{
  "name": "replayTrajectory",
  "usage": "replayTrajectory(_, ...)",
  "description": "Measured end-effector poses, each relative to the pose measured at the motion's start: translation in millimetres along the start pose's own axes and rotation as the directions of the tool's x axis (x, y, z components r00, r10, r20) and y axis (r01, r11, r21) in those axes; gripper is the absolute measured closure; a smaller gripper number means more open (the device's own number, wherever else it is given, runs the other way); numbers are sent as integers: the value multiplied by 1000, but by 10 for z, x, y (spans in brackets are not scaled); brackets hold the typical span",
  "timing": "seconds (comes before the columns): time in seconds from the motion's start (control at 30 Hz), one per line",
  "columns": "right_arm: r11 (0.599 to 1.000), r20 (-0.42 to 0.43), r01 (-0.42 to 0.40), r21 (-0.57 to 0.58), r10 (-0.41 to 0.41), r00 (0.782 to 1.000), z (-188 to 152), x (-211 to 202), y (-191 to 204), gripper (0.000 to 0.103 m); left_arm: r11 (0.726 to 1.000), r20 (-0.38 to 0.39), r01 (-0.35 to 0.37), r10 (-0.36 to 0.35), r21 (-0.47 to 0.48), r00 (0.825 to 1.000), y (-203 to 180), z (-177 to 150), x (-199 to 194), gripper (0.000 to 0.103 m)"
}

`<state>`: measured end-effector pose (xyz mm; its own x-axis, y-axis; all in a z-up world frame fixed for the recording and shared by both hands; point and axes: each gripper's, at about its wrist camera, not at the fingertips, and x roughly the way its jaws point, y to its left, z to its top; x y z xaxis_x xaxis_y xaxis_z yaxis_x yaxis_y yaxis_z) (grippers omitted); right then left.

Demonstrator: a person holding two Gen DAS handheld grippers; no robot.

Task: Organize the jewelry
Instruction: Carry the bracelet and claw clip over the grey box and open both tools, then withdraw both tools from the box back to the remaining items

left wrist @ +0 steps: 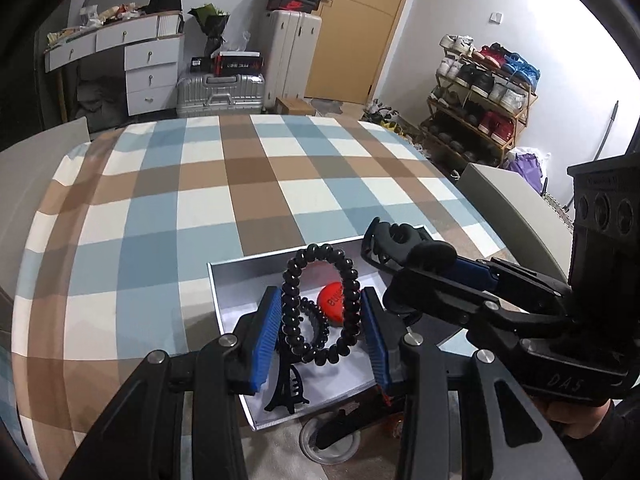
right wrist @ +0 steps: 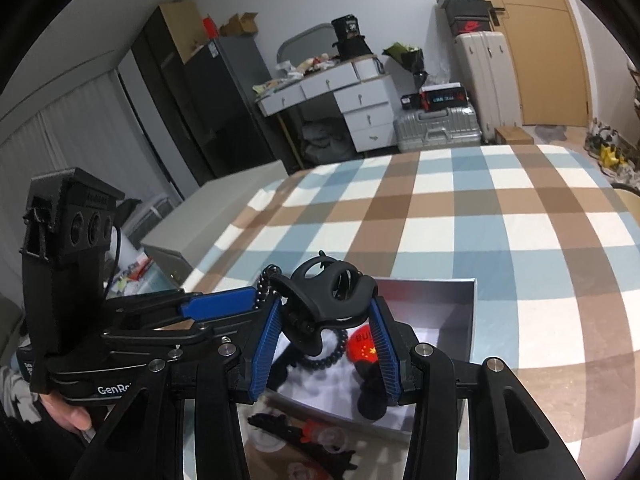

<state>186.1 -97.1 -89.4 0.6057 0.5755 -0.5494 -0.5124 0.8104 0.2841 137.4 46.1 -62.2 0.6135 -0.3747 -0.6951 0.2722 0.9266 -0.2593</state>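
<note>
A white open box [left wrist: 228, 280] sits on the checked bedspread; it also shows in the right wrist view [right wrist: 460, 308]. My left gripper [left wrist: 320, 308] is shut on a black beaded bracelet [left wrist: 292, 308] and holds it upright over the box. My right gripper [right wrist: 324, 316] is shut on a black claw hair clip [right wrist: 332, 292], which shows in the left wrist view [left wrist: 400, 244] over the box's right side. In the box lie a red round badge [left wrist: 330, 300], a second black bead bracelet [right wrist: 324, 360] and a black Eiffel-tower-shaped clip [left wrist: 286, 396].
The checked bedspread [left wrist: 248, 184] stretches beyond the box. A clear round dish [left wrist: 332, 452] and a black item with red trim [right wrist: 296, 432] lie in front of the box. A grey box [left wrist: 508, 200] stands at the bed's right. Suitcases, drawers and a shoe rack stand behind.
</note>
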Motion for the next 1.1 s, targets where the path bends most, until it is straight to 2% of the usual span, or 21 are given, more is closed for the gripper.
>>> replayTrajectory(0.17,999,-33,1,41,0,999,-27,104,-93,59,1000,-24,12,-13,-26,1000,63,-27,71,69)
replayTrajectory(0.3,1000,-33,7,28,-7,999,-29,110,-74,59,999,-26,19,-20,-41,999,96,-22,87,69)
replayTrajectory(0.5,1000,-7,14,12,-14,1000,-24,34,-11,57,999,-23,20,-21,-47,1000,96,-14,78,58)
replayTrajectory(0.57,1000,10,7,18,-7,1000,-17,-21,-12,57,998,-17,38,-39,-53,999,99,-15,47,48)
replayTrajectory(0.63,1000,27,15,21,-16,1000,-10,-85,-12,57,998,-6,39,-39,-53,999,100,-10,8,42)
replayTrajectory(0.87,997,97,46,54,-51,994,-4,-370,-3,56,999,15,15,-14,-34,1000,43,-39,-143,42)
replayTrajectory(0.93,996,119,74,57,-81,990,-12,-447,18,37,1000,23,1,0,-28,1000,12,-60,-185,42)
replayTrajectory(1.1,995,163,92,45,-98,982,-54,-643,91,36,998,62,-61,60,23,996,-132,-97,-309,42)
